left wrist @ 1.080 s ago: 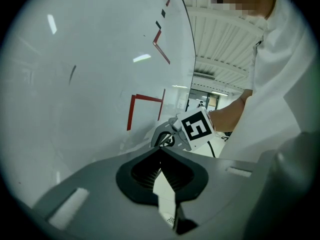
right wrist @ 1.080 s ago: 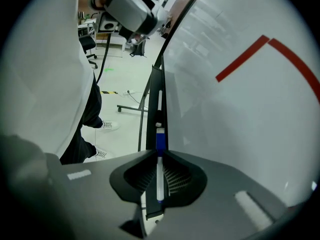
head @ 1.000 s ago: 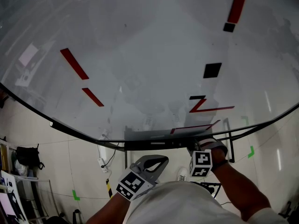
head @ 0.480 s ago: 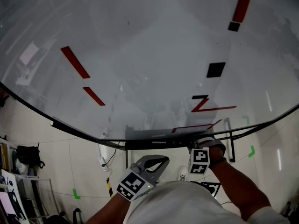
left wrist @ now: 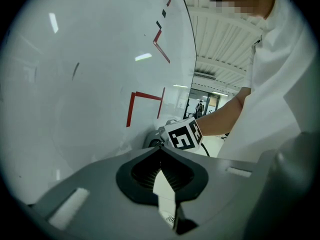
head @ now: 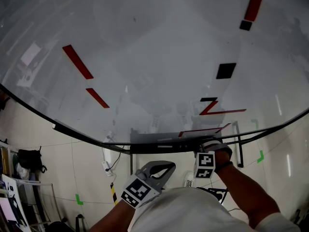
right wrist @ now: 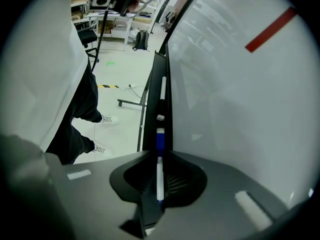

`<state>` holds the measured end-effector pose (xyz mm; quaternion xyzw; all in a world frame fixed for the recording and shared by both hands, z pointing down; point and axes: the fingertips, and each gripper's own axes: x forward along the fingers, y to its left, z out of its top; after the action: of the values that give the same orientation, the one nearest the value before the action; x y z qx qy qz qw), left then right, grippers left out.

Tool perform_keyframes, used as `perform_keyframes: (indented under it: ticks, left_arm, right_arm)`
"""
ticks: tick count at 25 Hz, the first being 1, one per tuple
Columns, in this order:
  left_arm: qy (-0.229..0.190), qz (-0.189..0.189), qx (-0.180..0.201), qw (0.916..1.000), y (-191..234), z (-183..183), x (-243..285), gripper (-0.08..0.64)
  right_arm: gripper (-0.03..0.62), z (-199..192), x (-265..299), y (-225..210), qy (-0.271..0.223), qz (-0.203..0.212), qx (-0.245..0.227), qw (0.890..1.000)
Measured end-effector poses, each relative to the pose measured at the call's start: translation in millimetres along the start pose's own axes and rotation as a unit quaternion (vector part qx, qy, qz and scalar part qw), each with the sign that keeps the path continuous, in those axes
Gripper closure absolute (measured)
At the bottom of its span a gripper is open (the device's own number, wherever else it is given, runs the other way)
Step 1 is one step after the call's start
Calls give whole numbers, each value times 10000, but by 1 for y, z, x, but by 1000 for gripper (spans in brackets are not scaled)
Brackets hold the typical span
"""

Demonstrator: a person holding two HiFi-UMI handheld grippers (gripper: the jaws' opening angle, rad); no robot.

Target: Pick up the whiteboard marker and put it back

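Whiteboard marker (right wrist: pixel 159 176) is clamped between the jaws of the right gripper (right wrist: pixel 159 156). Its blue cap is directed forward along the black tray (right wrist: pixel 150 131) at the lower edge of the whiteboard (head: pixel 154 57). Contact between cap and tray cannot be determined. Other markers (right wrist: pixel 163 89) are laid further along the tray. The left gripper (left wrist: pixel 160 151) is held near the torso, with its jaws brought together on nothing.

Large white glossy whiteboard (head: pixel 154 57) spans head view from 9 through 12 to 3 o'clock. Long black marker tray (head: pixel 154 149) along board's lower edge, 6 o'clock. Right gripper (right wrist: pixel 159 154) at tray, 5 o'clock; white-barrelled blue-capped whiteboard marker (right wrist: pixel 159 171) between its jaws, lengthwise over tray. Second slim white marker (right wrist: pixel 162 91) in tray, 12 o'clock of held one. Left gripper (head: pixel 166 166) below tray, apart from it, 8 o'clock of right gripper.
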<state>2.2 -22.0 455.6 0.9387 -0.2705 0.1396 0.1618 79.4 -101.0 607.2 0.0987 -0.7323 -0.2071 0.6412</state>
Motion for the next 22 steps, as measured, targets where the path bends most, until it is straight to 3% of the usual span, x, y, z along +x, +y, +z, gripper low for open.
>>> perform_keyframes:
  ticks: [10, 22]
  left_arm:
    - [34, -18, 21, 10000, 0, 0, 2, 543]
    - [71, 50, 42, 10000, 7, -1, 5, 543]
  right_arm:
    - [526, 4, 2, 1, -113, -47, 86, 9999]
    - [547, 9, -20, -5, -326, -136, 347, 9988]
